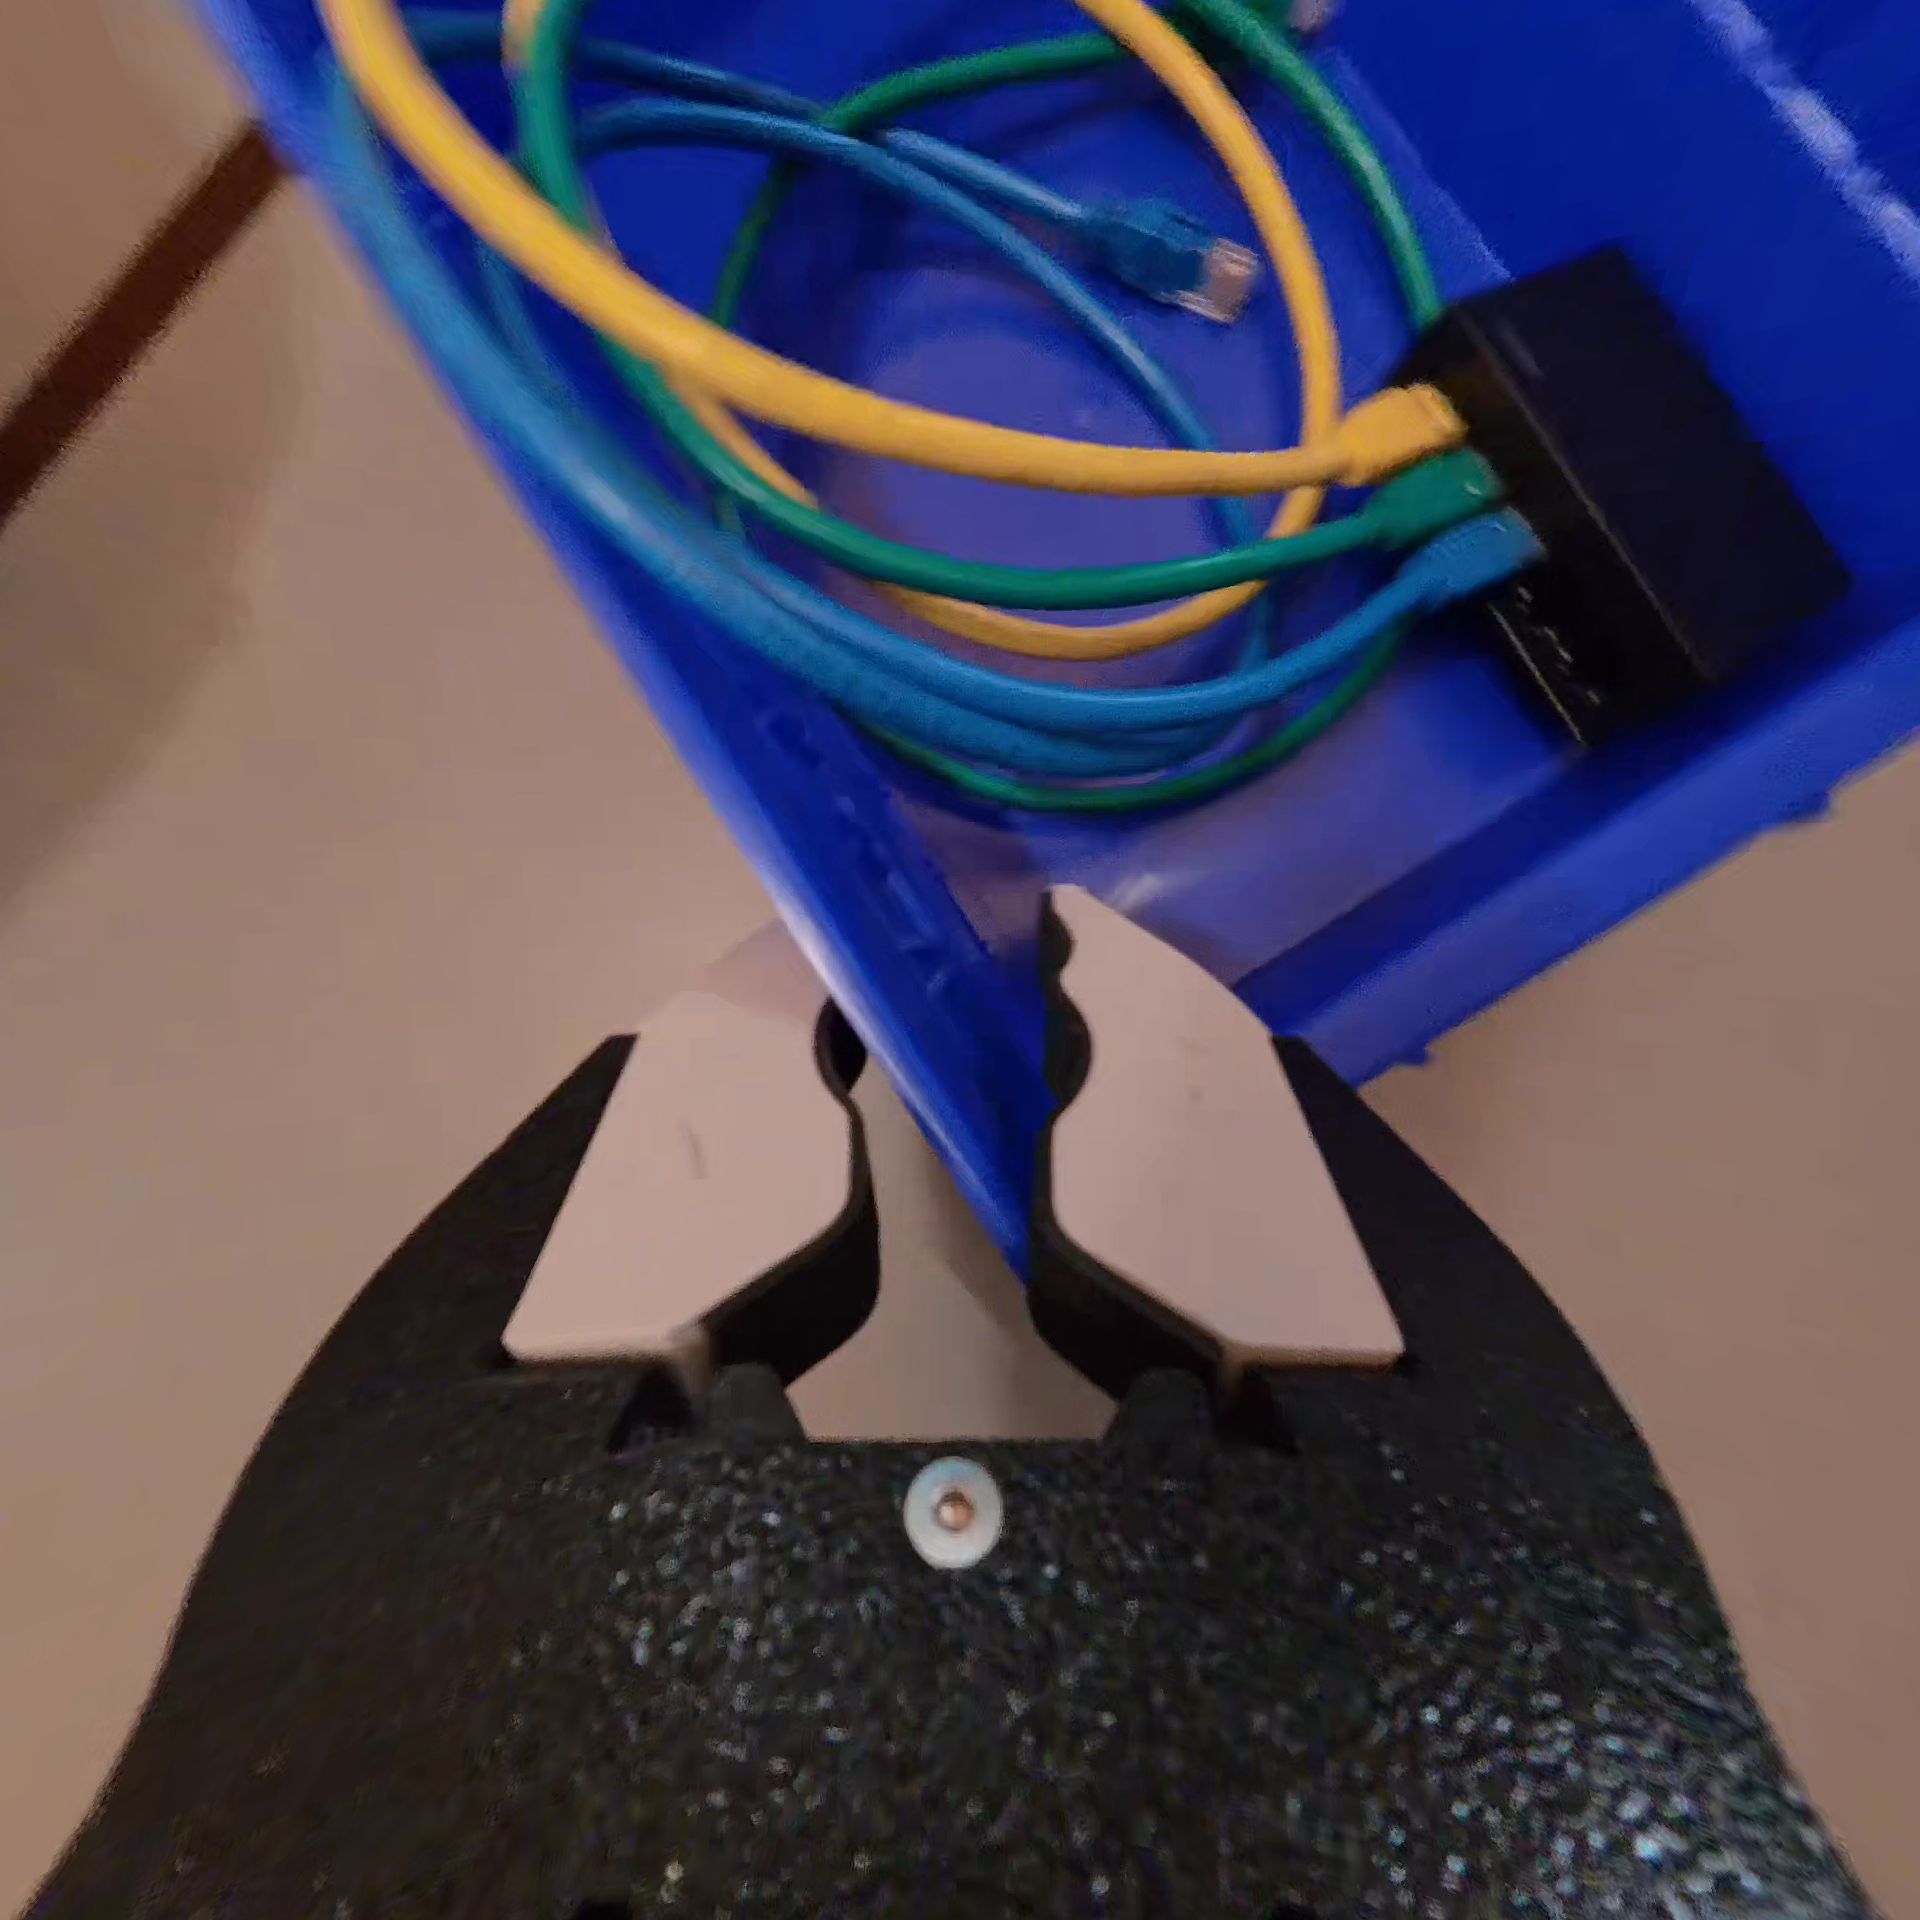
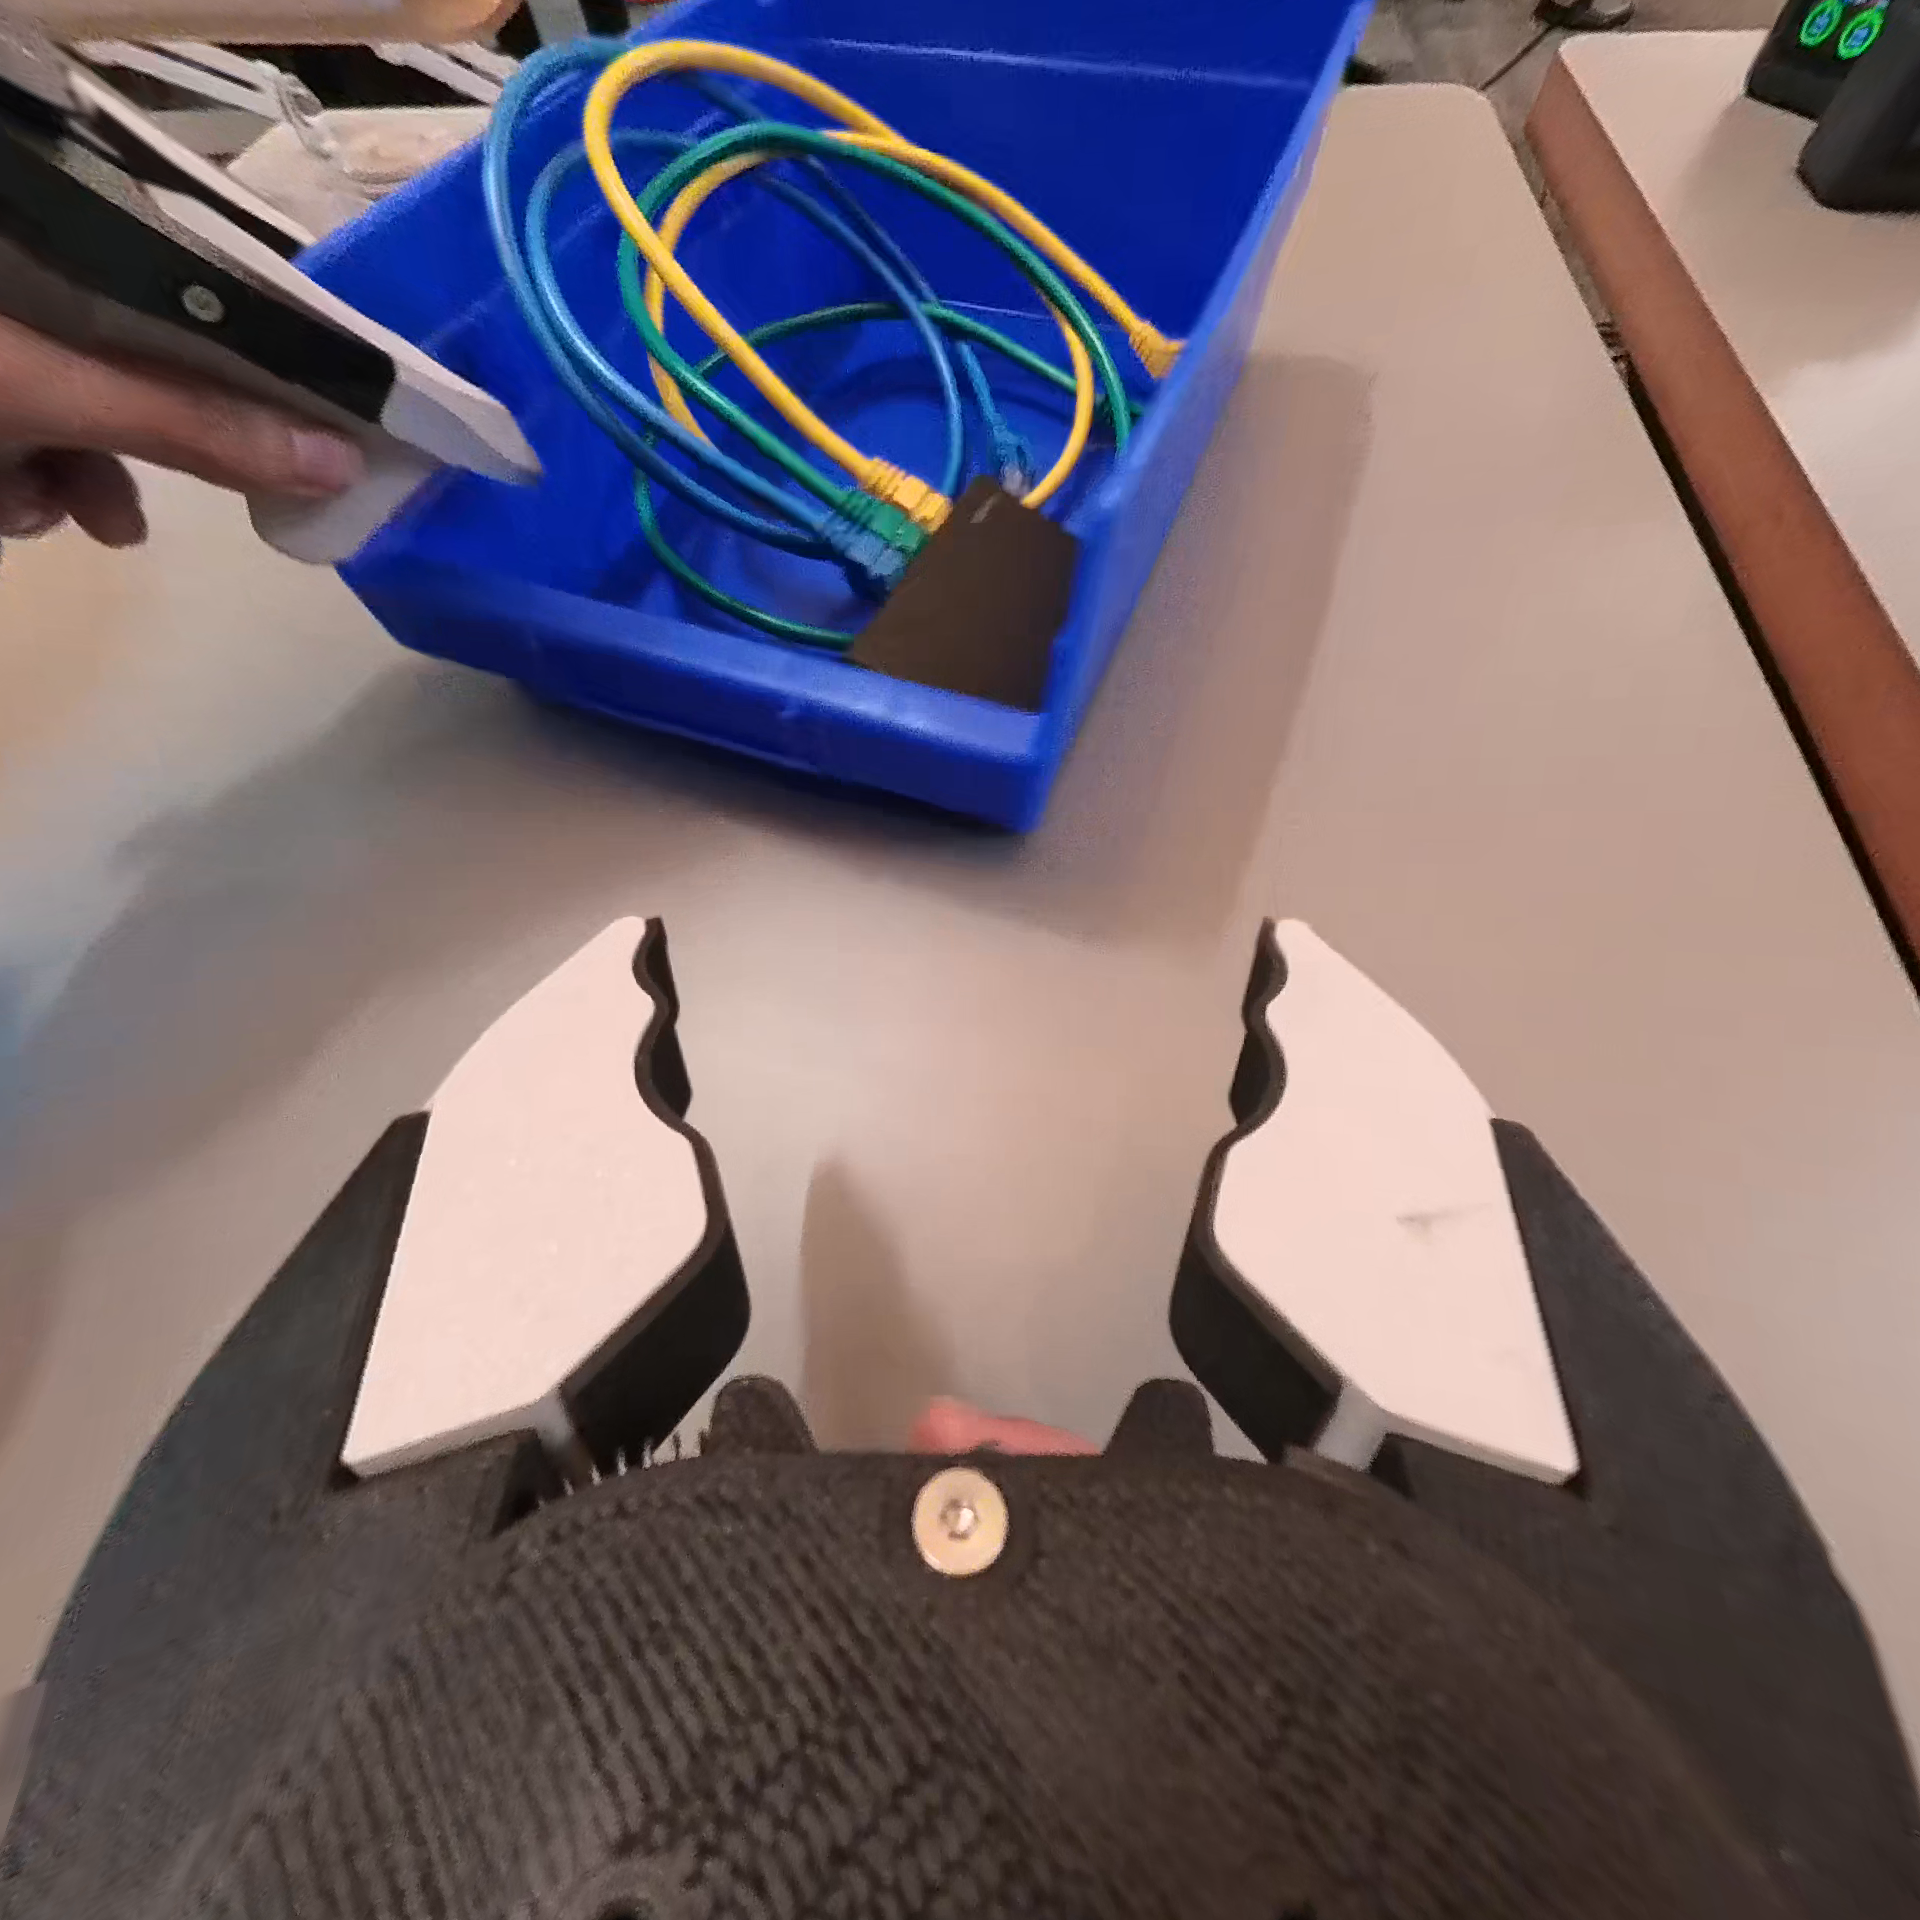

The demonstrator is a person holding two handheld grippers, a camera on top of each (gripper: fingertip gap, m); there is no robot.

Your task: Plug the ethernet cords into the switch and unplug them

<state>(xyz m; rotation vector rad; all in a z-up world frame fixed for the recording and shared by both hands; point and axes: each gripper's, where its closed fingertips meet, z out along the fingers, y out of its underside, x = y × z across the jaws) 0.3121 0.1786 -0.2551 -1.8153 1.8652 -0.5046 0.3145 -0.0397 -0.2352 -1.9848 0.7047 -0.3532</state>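
Observation:
A blue bin [image 2: 727,686] stands on the pale table. A black switch [image 2: 966,613] sits in its near right corner and also shows in the left wrist view [image 1: 1621,499]. Yellow [image 1: 1392,431], green [image 1: 1434,499] and blue [image 1: 1465,566] cords are plugged into it side by side, their loops coiled in the bin. A loose blue plug [image 1: 1174,270] lies on the bin floor. A loose yellow plug [image 2: 1153,353] rests by the right wall. My left gripper [image 1: 914,935] is shut on the bin's left wall [image 1: 935,1039], one finger inside and one outside. My right gripper [image 2: 958,935] is open and empty over the table in front of the bin.
A person's hand [image 2: 156,436] holds the left gripper [image 2: 416,499] at the bin's left side. A second table with a brown edge [image 2: 1714,416] stands to the right, with dark devices showing green lights [image 2: 1849,62] on it.

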